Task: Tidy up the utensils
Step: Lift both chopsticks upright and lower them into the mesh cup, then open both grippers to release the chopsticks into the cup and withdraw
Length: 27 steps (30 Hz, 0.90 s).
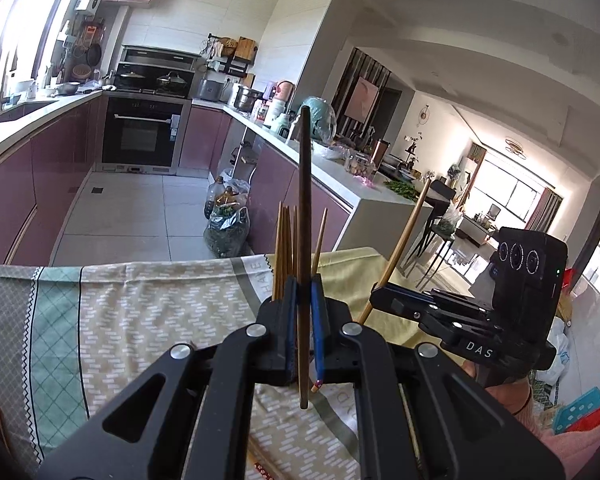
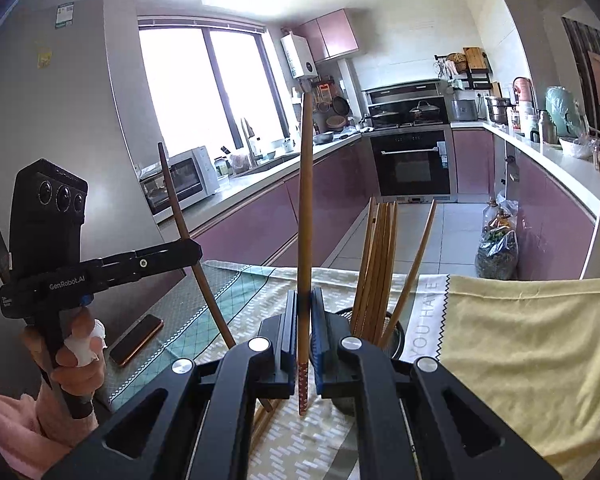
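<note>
My left gripper [image 1: 304, 280] is shut on a dark brown chopstick [image 1: 305, 200] that it holds upright above the table. It also shows in the right wrist view [image 2: 192, 250], gripping that dark chopstick [image 2: 176, 208]. My right gripper [image 2: 305, 300] is shut on a light bamboo chopstick [image 2: 305, 200], upright, with a patterned red end [image 2: 302, 388] below the jaws. It shows in the left wrist view [image 1: 380, 294] with its chopstick [image 1: 404, 236] tilted. Several bamboo chopsticks [image 2: 376, 268] stand in a dark holder [image 2: 396, 336] just right of my right gripper; they also show behind my left gripper [image 1: 286, 244].
The table carries a patterned cloth [image 1: 140, 312] and a yellow cloth [image 2: 520, 352]. A phone [image 2: 136, 340] lies at the table's left. More chopsticks lie under the grippers [image 2: 266, 416]. Kitchen counters, an oven [image 2: 410, 164] and bags on the floor [image 1: 226, 228] lie beyond.
</note>
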### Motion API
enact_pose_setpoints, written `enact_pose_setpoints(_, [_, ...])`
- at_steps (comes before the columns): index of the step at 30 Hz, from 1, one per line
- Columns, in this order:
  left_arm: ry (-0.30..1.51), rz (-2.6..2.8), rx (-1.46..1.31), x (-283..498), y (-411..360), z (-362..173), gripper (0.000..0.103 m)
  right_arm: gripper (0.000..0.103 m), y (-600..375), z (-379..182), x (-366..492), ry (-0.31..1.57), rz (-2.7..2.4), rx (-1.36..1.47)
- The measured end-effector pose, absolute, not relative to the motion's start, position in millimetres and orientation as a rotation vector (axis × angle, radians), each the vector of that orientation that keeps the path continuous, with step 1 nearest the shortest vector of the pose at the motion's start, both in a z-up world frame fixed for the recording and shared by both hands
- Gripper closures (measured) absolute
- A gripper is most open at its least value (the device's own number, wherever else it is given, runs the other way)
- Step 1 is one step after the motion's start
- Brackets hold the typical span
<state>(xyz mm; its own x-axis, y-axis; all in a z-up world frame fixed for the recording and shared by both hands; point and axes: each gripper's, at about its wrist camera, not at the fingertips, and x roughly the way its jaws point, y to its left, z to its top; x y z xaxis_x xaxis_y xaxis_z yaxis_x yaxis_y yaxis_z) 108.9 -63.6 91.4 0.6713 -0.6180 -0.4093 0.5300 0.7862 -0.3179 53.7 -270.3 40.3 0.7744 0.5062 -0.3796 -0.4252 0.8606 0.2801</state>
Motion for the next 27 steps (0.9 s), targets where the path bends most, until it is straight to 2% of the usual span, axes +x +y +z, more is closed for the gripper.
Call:
enact_pose_setpoints(13, [0.435, -0.633, -0.123, 138, -100, 118, 0.096, 0.097, -276, 58, 72, 0.408, 0.439, 0.151])
enact_pose_setpoints(27, [0.601, -0.599, 0.048, 166, -132, 72, 0.096, 0.097, -264, 20, 105, 0.548, 0.432, 0.151])
